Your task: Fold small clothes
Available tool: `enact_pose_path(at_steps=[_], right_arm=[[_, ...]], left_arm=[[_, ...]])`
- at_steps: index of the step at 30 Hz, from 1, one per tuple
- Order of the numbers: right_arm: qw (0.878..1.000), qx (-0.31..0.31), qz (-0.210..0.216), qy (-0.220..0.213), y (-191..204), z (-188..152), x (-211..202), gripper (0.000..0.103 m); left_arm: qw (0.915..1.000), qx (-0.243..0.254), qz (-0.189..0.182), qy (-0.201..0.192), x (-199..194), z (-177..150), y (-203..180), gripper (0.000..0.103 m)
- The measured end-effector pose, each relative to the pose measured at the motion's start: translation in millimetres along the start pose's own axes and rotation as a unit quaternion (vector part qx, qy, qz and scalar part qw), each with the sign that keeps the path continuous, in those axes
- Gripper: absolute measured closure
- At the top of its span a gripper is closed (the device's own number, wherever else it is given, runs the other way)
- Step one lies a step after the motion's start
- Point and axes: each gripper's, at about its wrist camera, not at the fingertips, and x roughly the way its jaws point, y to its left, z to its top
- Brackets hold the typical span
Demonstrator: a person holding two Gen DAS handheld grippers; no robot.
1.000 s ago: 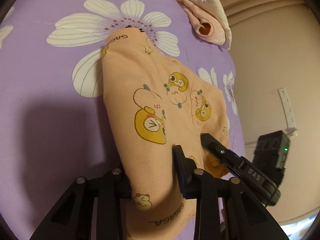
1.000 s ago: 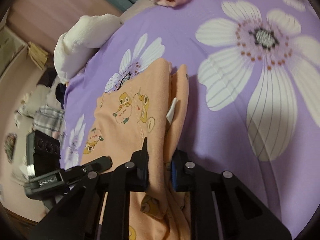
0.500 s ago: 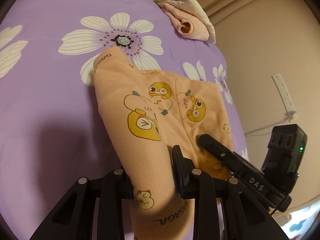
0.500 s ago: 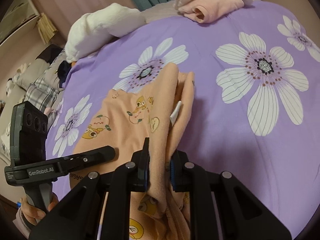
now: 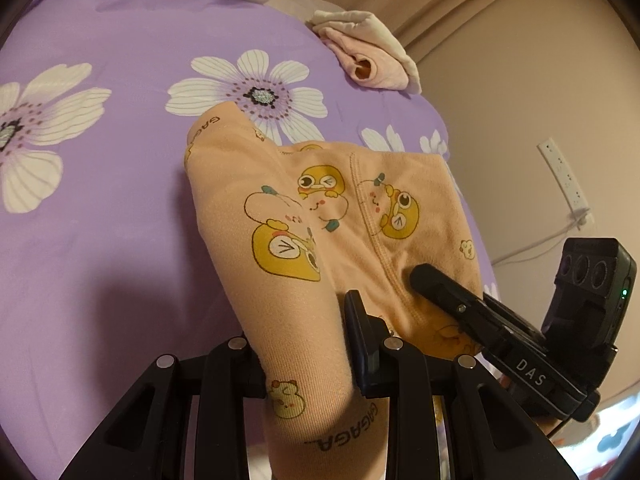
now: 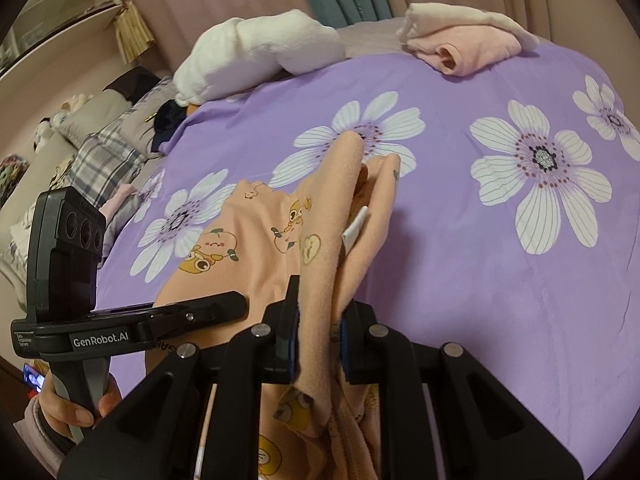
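A small peach garment (image 5: 320,216) printed with yellow cartoon ducks hangs stretched between both grippers above a purple bedspread (image 5: 100,240) with white flowers. My left gripper (image 5: 304,344) is shut on one edge of it, the cloth bunched between its pads. My right gripper (image 6: 318,340) is shut on the opposite edge of the peach garment (image 6: 280,240), which shows a white label there. The garment's far end still trails onto the bed. Each gripper shows in the other's view: the right gripper (image 5: 432,280) and the left gripper (image 6: 224,306), held by a hand (image 6: 80,408).
A folded pink and cream garment (image 5: 372,64) (image 6: 464,44) lies at the far edge of the bed. A white plush pillow (image 6: 256,52) sits at the head. Plaid bedding (image 6: 100,160) and clutter lie off to the left. A wall with a power strip (image 5: 564,176) is on the right.
Both grippers have lifted and pulled back with the garment, raising it off the bed. More of the bedspread, the pillow and the folded pink garment have come into view.
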Motion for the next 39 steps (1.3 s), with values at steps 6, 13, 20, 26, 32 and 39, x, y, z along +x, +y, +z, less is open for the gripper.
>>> enact_pose_path(at_steps=[6, 13, 20, 26, 32, 39], right_arm=[[1.0, -0.024, 0.002, -0.003, 21, -6, -6, 0.086], [0.999, -0.045, 0.009, -0.006, 41, -6, -11, 0.086], [0.998, -0.067, 0.02, -0.009, 63, -3, -13, 0.086], [0.996, -0.081, 0.027, -0.011, 80, 2, -11, 0.086], [0.996, -0.088, 0.031, -0.012, 91, 7, -7, 0.086], [0.995, -0.094, 0.031, -0.01, 98, 12, 1, 0.086]], left_arm=[[0.9999, -0.001, 0.006, -0.012, -17, -7, 4, 0.075], [0.9995, -0.001, 0.015, -0.027, -38, -12, 7, 0.075], [0.9987, -0.005, 0.027, -0.043, -58, -12, 13, 0.075], [0.9978, -0.005, 0.035, -0.056, -72, -9, 19, 0.075], [0.9971, -0.005, 0.04, -0.064, -78, -6, 25, 0.075], [0.9968, -0.008, 0.044, -0.065, -79, -1, 32, 0.075]])
